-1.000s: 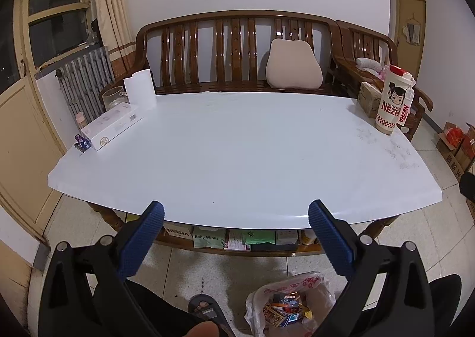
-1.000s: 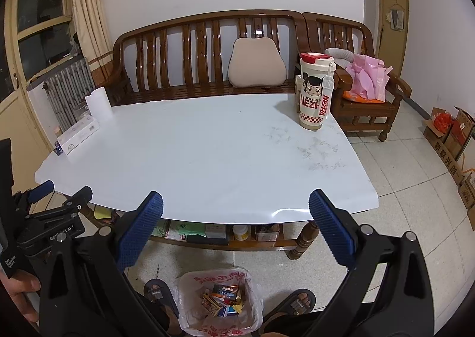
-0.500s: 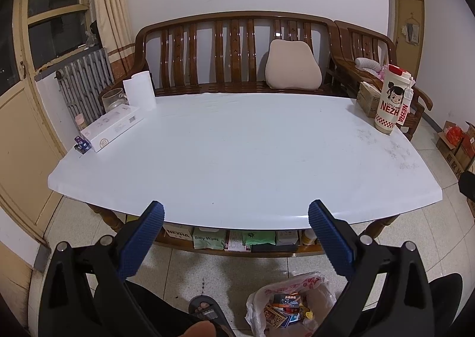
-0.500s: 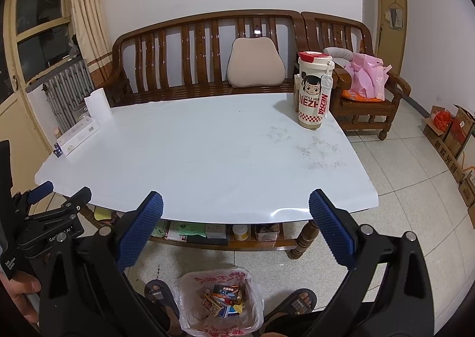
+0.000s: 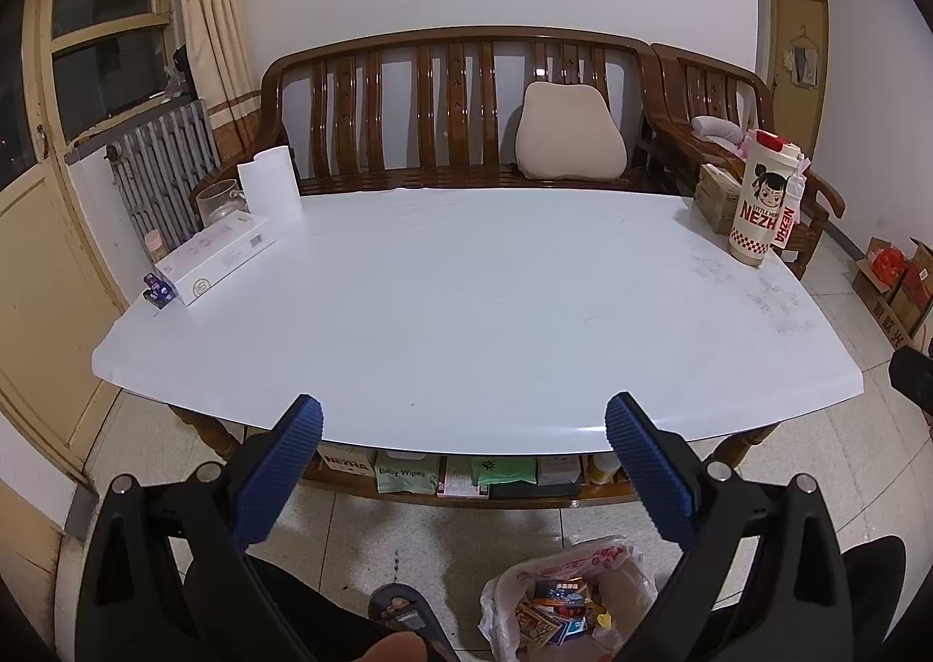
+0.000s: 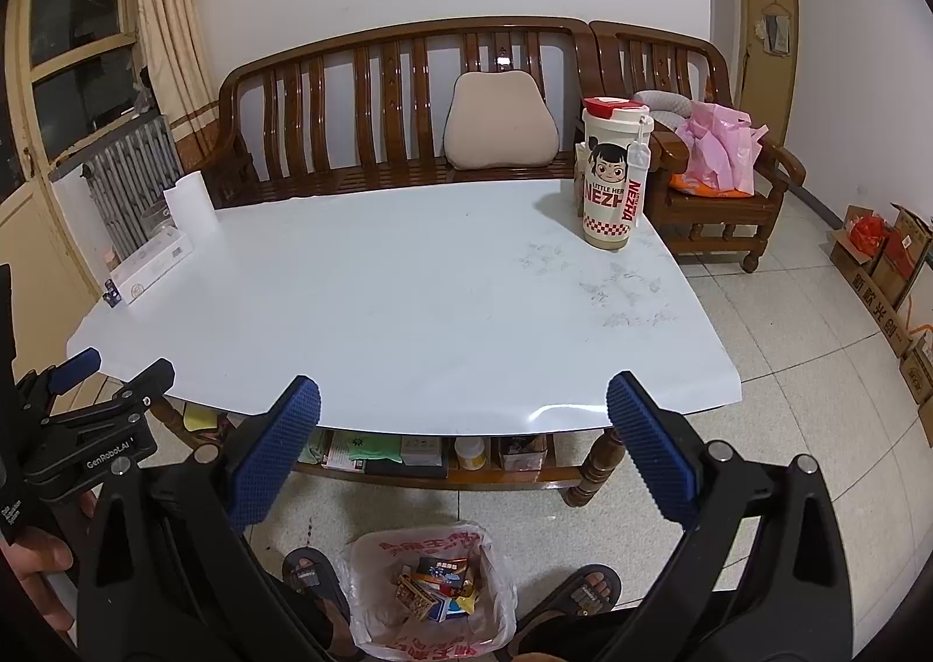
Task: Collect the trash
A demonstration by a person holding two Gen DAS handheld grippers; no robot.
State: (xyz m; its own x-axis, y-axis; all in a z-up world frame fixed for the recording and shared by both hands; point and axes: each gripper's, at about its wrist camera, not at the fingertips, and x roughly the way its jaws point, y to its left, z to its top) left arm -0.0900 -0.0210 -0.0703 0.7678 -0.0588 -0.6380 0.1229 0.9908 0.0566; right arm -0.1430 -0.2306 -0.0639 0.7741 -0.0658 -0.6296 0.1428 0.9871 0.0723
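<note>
No shift since before: both grippers' fingers (image 5: 303, 428) apart, empty; trash bag (image 6: 431, 592) partly cut off below.

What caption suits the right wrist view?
Open right gripper above a filled trash bag, facing a white table with a Nezha cup.
</note>
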